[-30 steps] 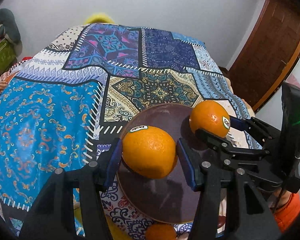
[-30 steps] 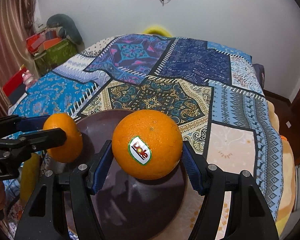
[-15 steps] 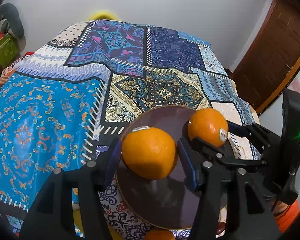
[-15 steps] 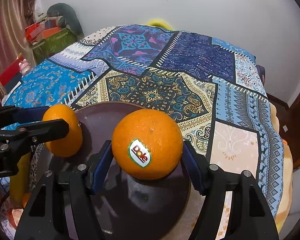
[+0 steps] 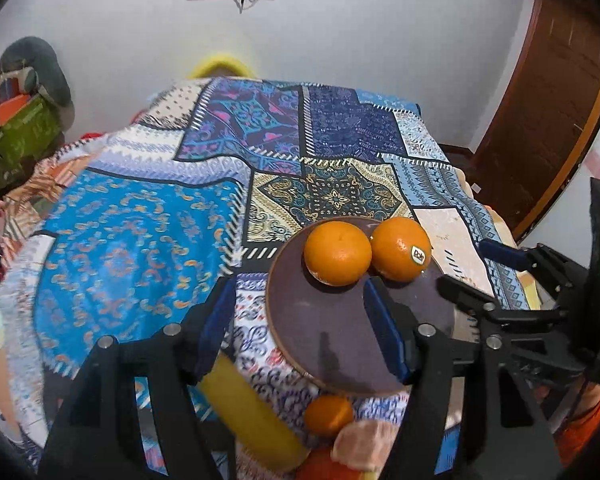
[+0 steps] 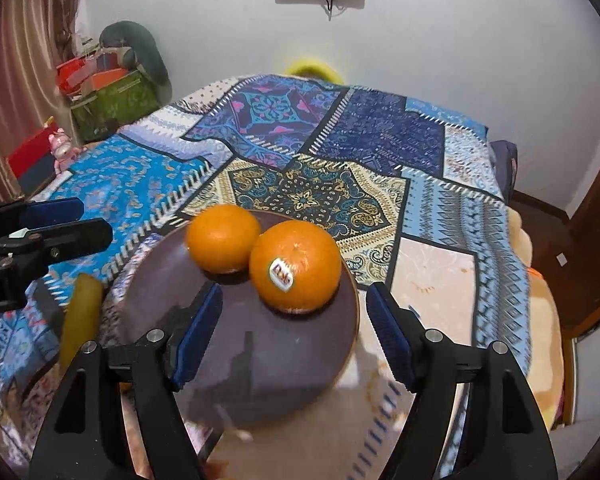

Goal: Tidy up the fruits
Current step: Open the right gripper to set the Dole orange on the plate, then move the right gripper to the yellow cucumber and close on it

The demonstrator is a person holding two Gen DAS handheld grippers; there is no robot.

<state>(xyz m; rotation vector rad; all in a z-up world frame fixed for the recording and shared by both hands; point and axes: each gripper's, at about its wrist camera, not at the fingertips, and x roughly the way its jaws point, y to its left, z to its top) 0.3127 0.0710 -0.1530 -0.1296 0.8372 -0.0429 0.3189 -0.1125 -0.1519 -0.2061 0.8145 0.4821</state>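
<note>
Two oranges lie side by side, touching, at the far side of a dark round plate on the patterned bedspread. The plain orange is on the left. The orange with a white sticker is on the right. My left gripper is open and empty, pulled back near the plate's left front. My right gripper is open and empty just short of the stickered orange; it also shows in the left wrist view.
More fruit lies in front of the plate: a yellow banana-like fruit, a small orange and a peach-coloured fruit. The bed's right edge drops off near a brown door. Boxes stand far left.
Both grippers opened and let go of their oranges, which now rest on the plate. Both grippers pulled back toward me.
</note>
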